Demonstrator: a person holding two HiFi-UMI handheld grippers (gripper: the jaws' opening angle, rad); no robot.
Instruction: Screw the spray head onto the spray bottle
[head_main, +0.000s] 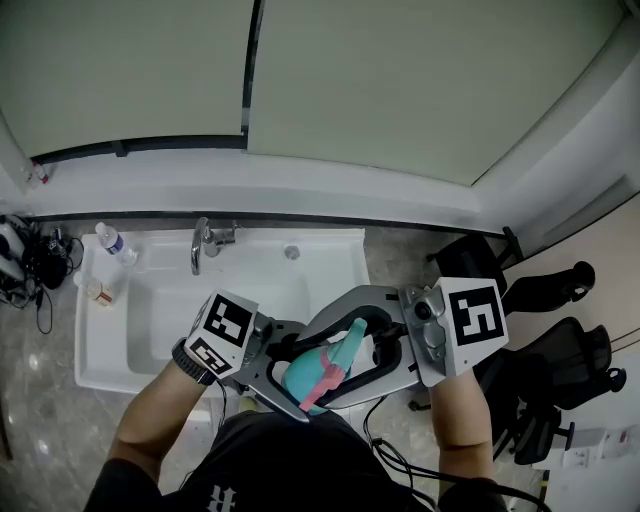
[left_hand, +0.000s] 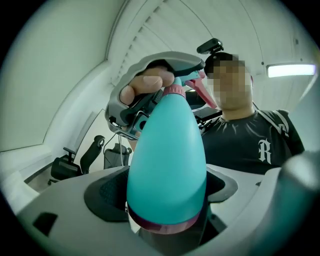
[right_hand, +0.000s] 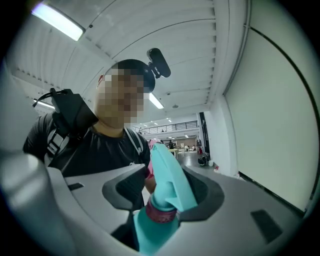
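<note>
A teal spray bottle lies tilted just in front of my torso, held between both grippers. My left gripper is shut on the bottle's wide lower body, its pink base band down between the jaws. The teal spray head with its pink trigger sits on the neck above a pink collar. My right gripper is shut around the spray head at the collar, one jaw on each side. In the left gripper view the right gripper and the fingers holding it show behind the bottle's top.
A white sink with a chrome faucet stands in front. A small bottle rests at its back left corner. Cables lie at the far left. Black office chairs stand to the right.
</note>
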